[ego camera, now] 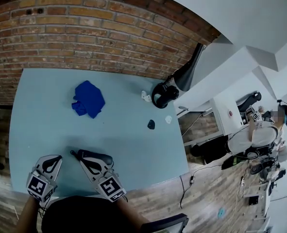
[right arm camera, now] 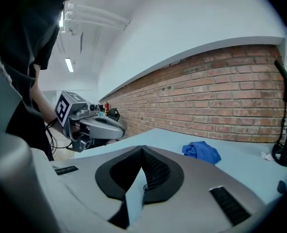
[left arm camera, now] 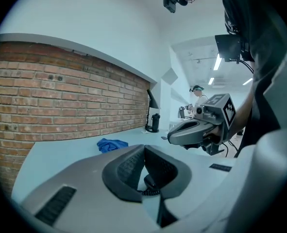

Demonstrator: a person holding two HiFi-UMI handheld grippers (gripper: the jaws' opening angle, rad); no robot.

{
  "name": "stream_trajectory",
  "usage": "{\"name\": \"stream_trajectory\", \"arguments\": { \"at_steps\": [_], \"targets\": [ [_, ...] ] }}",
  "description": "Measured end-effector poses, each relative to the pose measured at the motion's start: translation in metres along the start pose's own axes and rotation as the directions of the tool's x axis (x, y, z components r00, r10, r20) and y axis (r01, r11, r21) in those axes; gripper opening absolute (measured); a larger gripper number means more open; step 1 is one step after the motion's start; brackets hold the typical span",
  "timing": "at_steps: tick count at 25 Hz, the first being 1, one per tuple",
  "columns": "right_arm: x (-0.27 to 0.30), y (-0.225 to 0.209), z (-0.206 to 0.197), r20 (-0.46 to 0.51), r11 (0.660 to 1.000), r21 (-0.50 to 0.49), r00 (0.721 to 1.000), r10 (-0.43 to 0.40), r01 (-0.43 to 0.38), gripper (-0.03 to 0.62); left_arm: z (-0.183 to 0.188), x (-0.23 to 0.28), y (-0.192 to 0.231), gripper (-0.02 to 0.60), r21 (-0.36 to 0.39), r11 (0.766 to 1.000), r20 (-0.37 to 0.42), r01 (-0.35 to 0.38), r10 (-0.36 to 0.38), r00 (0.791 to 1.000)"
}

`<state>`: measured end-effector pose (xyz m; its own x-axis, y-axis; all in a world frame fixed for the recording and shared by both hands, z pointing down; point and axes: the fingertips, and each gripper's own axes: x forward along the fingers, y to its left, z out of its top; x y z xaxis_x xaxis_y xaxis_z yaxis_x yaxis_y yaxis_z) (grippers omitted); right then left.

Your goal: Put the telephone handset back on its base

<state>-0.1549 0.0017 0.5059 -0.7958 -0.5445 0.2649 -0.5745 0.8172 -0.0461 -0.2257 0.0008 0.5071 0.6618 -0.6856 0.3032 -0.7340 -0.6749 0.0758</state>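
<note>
The left gripper (ego camera: 58, 158) and right gripper (ego camera: 76, 154), side by side, are both clamped shut on nothing. Ahead of them lies a blue cloth (ego camera: 89, 99). No handset or base shows, so the step stays unsettled.

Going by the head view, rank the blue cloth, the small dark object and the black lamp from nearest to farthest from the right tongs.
From the right tongs:
1. blue cloth, straight ahead, toward the left.
2. small dark object, off to the right, midway back.
3. black lamp, far right, farthest back.
</note>
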Motion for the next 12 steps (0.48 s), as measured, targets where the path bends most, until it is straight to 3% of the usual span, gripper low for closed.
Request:
{"name": "stream_trajectory", "arguments": {
  "at_steps": [12],
  "targets": [
    [0.003,0.016,-0.015,-0.047,1.000,0.017,0.999,-0.001,0.002,0.006,-0.019,0.000,-0.022,0.032,-0.020,0.997,-0.013,0.070,-0.070,0.997]
  ]
}}
